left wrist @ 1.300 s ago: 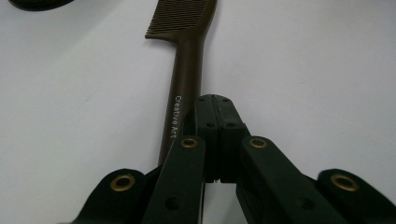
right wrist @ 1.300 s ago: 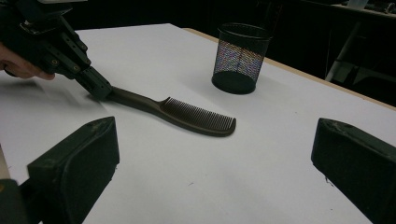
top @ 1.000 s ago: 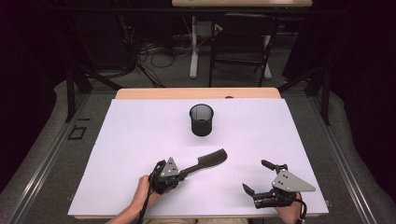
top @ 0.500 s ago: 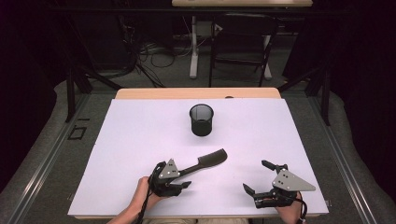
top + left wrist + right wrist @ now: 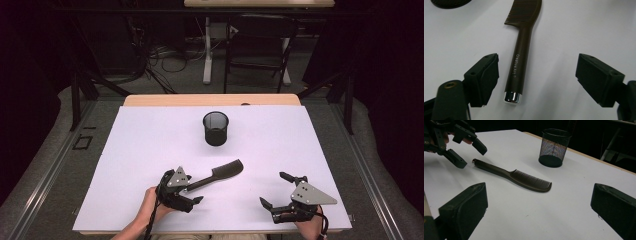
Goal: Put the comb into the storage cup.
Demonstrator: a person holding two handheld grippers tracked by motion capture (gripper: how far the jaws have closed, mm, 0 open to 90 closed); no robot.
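Observation:
A dark brown comb [image 5: 220, 176] lies flat on the white table sheet [image 5: 150, 145], teeth toward the far right. My left gripper [image 5: 192, 192] stands open at the handle's chrome-capped end. In the left gripper view the comb [image 5: 520, 62] lies between the jaws, nearer the left pad [image 5: 486, 75], touching neither. These jaws have just been opening. The right gripper [image 5: 272, 188] rests open near the front right edge with nothing in it. In the right gripper view the comb [image 5: 519, 177] lies ahead of it, with the left gripper [image 5: 471, 156] beyond it at upper left.
A black mesh pen cup [image 5: 215, 128] stands upright at the middle of the table, beyond the comb. The table's wooden far edge [image 5: 210, 100] borders a dark floor with chair legs and cables.
The left gripper's jaws have spread apart off the comb's handle, and the comb now lies free on the sheet. The right gripper has stayed put.

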